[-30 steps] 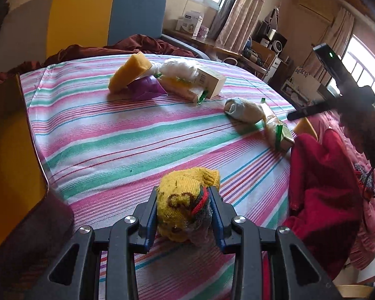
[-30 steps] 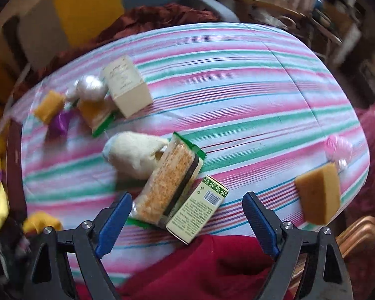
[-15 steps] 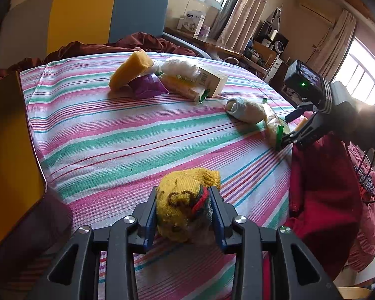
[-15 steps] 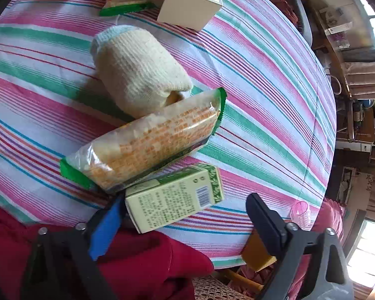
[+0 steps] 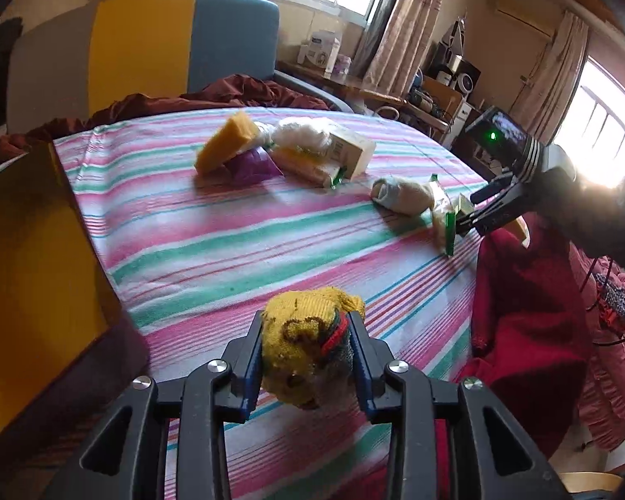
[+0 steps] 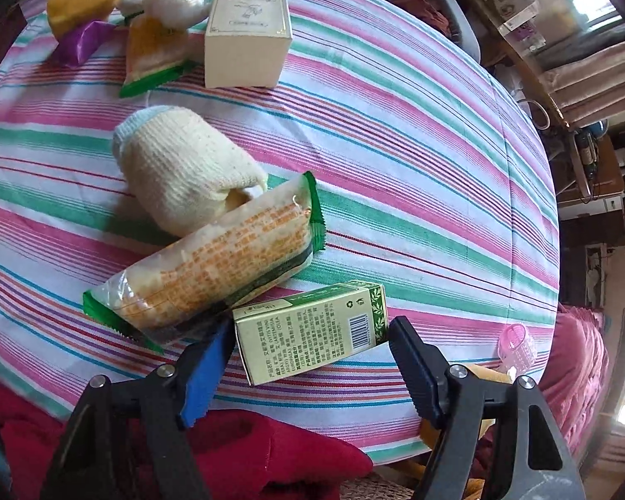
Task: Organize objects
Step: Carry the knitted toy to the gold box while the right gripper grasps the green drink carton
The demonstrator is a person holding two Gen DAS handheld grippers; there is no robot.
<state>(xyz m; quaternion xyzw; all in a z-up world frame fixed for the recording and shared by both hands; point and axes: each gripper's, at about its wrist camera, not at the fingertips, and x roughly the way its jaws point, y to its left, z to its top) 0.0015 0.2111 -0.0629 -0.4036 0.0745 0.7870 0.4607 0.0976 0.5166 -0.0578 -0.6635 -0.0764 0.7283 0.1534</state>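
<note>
Right gripper (image 6: 308,368), spread, straddles green carton (image 6: 312,331); closing may snag snack packet (image 6: 216,266). Left gripper (image 5: 308,358) pinches yellow sock (image 5: 308,354).

Yellow sock (image 5: 308,346), green carton (image 6: 312,329), pink-green striped cloth (image 6: 396,133), cream box (image 6: 248,37).

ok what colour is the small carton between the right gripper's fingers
The small carton is green, with a paler green printed panel and a barcode; clearest in the right wrist view.

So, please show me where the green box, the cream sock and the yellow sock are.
green box (image 6: 312,333), right wrist view, printed side.
cream sock (image 6: 183,171), right wrist view, knitted middle.
yellow sock (image 5: 302,341), left wrist view, front.
</note>
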